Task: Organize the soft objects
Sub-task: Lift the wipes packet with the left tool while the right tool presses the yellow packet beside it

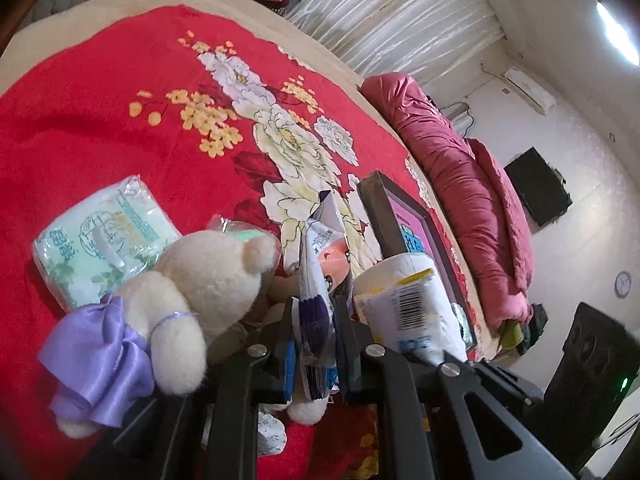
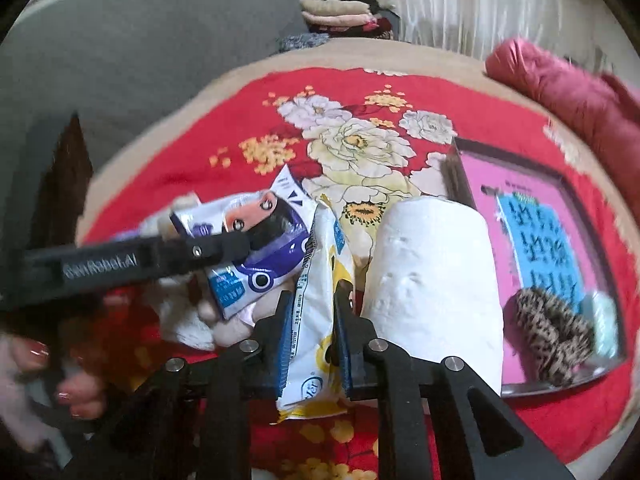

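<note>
Two grippers each held a pack: left gripper (image 1: pixel 314 344) jaws clamped the purple tissue pack (image 1: pixel 318 280), right gripper (image 2: pixel 310 340) jaws the yellow tissue pack (image 2: pixel 320 304); the tray (image 2: pixel 592 216) lay at two o'clock, nearer the right.

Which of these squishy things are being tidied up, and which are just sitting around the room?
Being tidied:
- purple cartoon packet, held in the left tongs
- white-and-yellow packet, held in the right tongs
- teddy bear
- green tissue pack
- white paper roll
- leopard scrunchie, lying in the tray

Just lying about:
- rolled pink quilt
- folded clothes pile
- air conditioner
</note>
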`<action>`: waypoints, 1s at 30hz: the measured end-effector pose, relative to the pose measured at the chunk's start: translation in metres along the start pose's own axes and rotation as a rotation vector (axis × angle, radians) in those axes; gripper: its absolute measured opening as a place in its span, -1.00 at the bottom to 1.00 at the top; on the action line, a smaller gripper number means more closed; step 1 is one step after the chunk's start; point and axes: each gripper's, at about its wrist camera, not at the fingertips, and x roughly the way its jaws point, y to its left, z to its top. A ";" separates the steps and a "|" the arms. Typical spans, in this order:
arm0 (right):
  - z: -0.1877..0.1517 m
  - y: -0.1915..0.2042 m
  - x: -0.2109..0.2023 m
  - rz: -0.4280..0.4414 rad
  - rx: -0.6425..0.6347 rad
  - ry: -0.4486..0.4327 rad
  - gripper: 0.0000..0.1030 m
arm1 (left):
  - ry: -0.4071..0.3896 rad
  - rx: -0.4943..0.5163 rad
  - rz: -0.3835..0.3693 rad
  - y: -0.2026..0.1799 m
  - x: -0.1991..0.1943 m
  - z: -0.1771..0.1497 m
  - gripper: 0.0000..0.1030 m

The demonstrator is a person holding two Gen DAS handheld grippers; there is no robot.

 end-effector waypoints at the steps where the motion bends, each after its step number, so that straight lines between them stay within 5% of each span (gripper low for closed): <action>1: 0.001 -0.003 -0.002 0.011 0.014 -0.005 -0.64 | -0.002 0.009 0.005 -0.001 0.000 0.000 -0.70; 11: -0.004 0.014 -0.041 0.087 -0.006 -0.111 -0.67 | -0.084 0.071 0.020 -0.014 -0.019 -0.001 -0.72; 21: 0.004 -0.009 -0.087 0.052 0.048 -0.246 -0.72 | -0.183 0.209 0.053 -0.059 -0.046 -0.014 -0.72; 24: 0.008 -0.021 -0.082 -0.015 0.053 -0.221 -0.74 | -0.177 0.233 0.071 -0.071 -0.041 -0.019 -0.72; 30: -0.010 -0.031 -0.072 0.037 0.067 -0.184 -0.68 | -0.117 0.215 0.127 -0.060 -0.020 -0.028 -0.72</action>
